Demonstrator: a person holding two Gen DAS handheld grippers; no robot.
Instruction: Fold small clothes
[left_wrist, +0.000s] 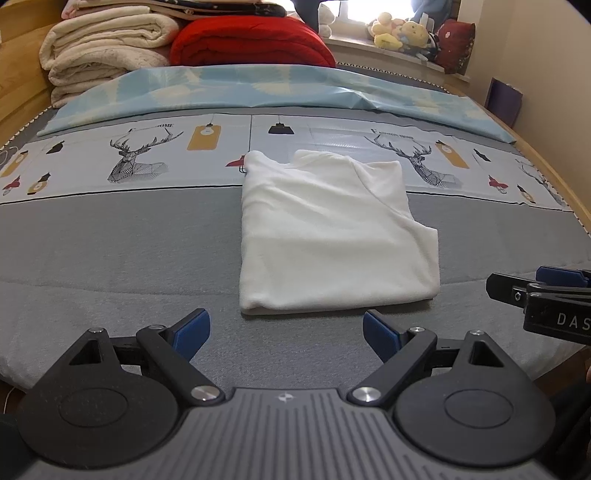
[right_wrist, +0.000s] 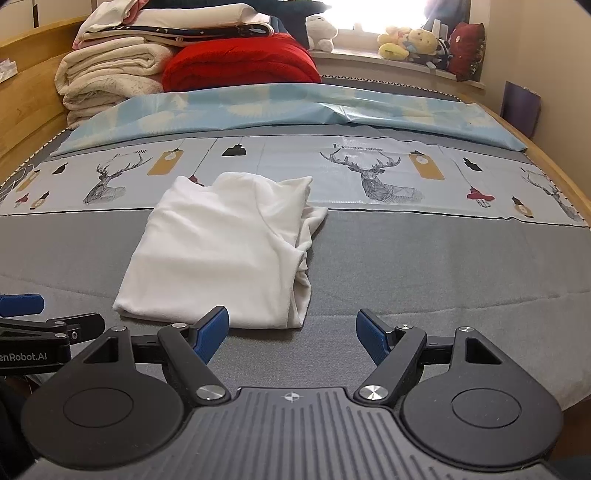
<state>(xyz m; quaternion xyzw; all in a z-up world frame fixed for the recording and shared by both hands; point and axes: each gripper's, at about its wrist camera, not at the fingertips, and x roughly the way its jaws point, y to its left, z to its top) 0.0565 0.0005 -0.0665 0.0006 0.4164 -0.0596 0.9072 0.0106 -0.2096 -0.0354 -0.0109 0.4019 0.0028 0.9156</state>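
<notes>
A white garment (left_wrist: 332, 236) lies folded into a rough rectangle on the grey bed (left_wrist: 110, 251); it also shows in the right wrist view (right_wrist: 221, 254). My left gripper (left_wrist: 286, 332) is open and empty, just in front of the garment's near edge. My right gripper (right_wrist: 291, 332) is open and empty, near the garment's front right corner. The right gripper's side shows at the right edge of the left wrist view (left_wrist: 546, 295). The left gripper's side shows at the left edge of the right wrist view (right_wrist: 40, 325).
A deer-print strip (left_wrist: 140, 158) and a light blue sheet (left_wrist: 258, 88) lie behind the garment. Folded cream blankets (left_wrist: 107, 48) and a red quilt (left_wrist: 251, 44) are stacked at the back. Plush toys (left_wrist: 402, 33) sit on the windowsill. Wooden bed frame (left_wrist: 18, 74) runs along the sides.
</notes>
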